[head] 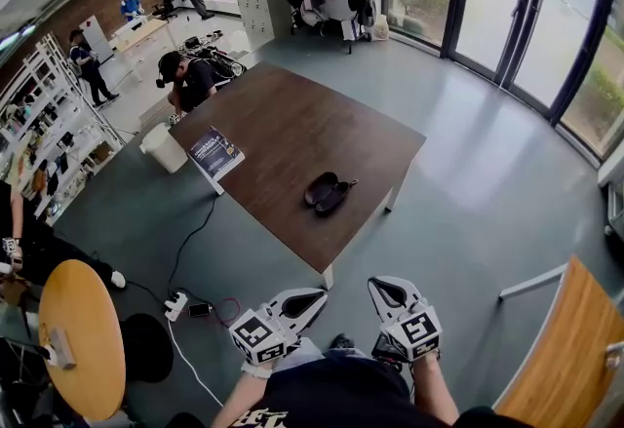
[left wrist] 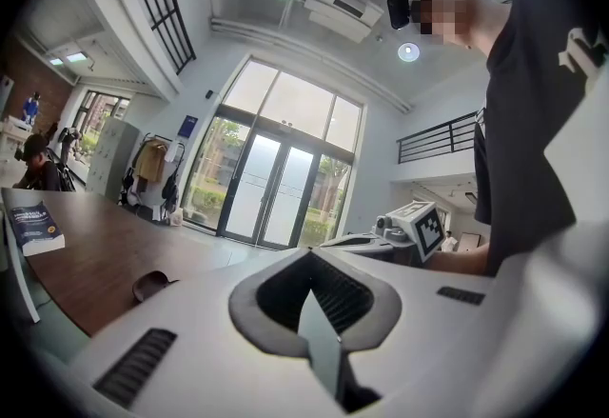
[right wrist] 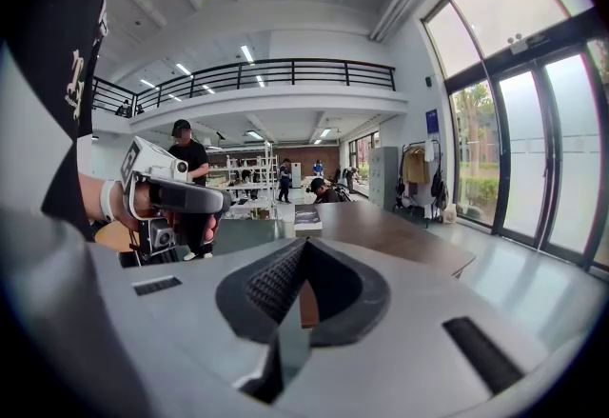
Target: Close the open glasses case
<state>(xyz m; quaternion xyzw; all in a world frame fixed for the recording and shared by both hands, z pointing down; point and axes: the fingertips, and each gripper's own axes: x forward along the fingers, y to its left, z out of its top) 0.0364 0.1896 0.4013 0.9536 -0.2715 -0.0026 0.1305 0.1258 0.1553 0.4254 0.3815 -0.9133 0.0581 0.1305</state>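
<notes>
The glasses case [head: 330,192] is dark and lies open on the brown table [head: 292,124], near its front right edge. In the left gripper view the glasses case [left wrist: 150,285] shows small at the left, far beyond the jaws. Both grippers are held low in front of the person, well short of the table and apart from the case. My left gripper [head: 318,295] has its jaws together with nothing between them; up close the left gripper [left wrist: 307,256] shows no gap. My right gripper [head: 376,286] is likewise shut and empty, as the right gripper [right wrist: 303,245] shows in its own view.
A book [head: 215,151] lies at the table's left edge, with a white bin [head: 164,147] on the floor beside it. A person [head: 190,80] crouches at the far side. A power strip and cables [head: 177,304] lie on the floor, between a round wooden table [head: 78,338] and another table [head: 575,358].
</notes>
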